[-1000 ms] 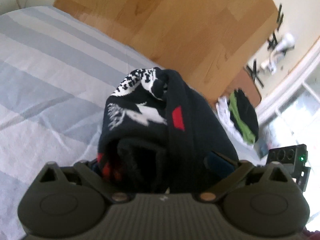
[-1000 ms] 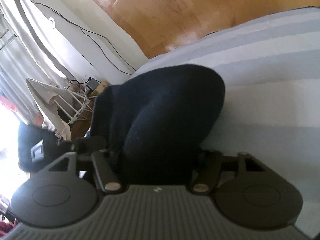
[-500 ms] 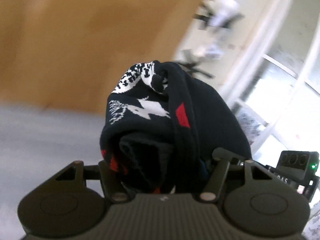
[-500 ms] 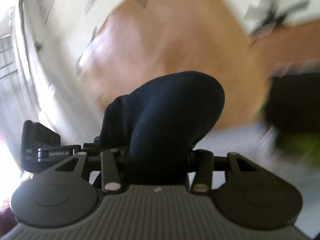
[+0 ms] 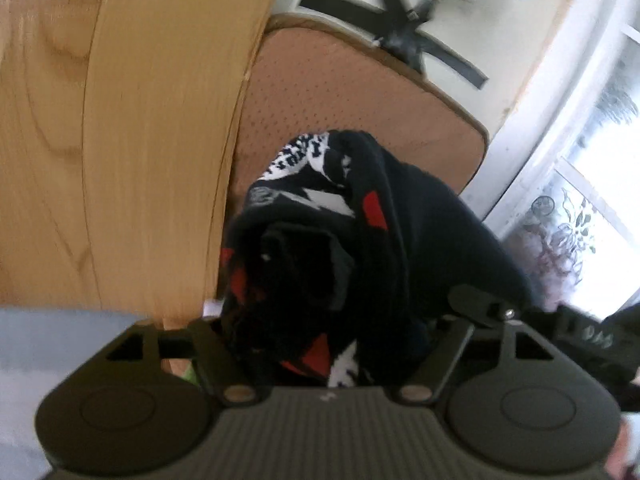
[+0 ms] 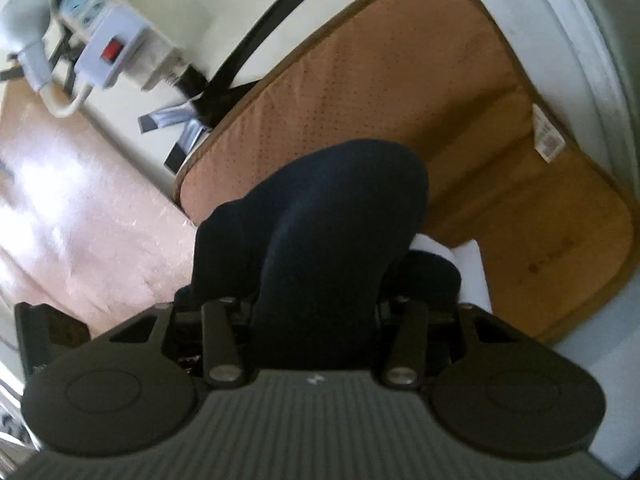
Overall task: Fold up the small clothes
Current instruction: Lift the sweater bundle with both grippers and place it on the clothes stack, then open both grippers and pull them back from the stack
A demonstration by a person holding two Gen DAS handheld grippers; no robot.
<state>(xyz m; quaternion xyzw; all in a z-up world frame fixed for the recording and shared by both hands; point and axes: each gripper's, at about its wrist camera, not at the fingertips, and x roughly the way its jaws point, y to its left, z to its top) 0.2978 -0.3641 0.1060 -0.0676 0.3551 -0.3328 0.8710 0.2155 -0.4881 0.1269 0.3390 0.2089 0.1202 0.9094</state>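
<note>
A tan perforated floor cushion (image 6: 400, 92), a white power strip (image 6: 116, 52) and wooden flooring (image 5: 100, 120) lie beyond. Both the left tongs (image 5: 332, 344) and right tongs (image 6: 316, 332) are clenched on the bundled dark navy knitted garment with white and red patterning (image 5: 360, 240), held aloft above the cushion.

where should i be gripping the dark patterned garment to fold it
Both grippers, left and right, are shut on the dark patterned garment, which is bunched into a wad. Probably regrip at a free hem edge from the side; none shows now.
</note>
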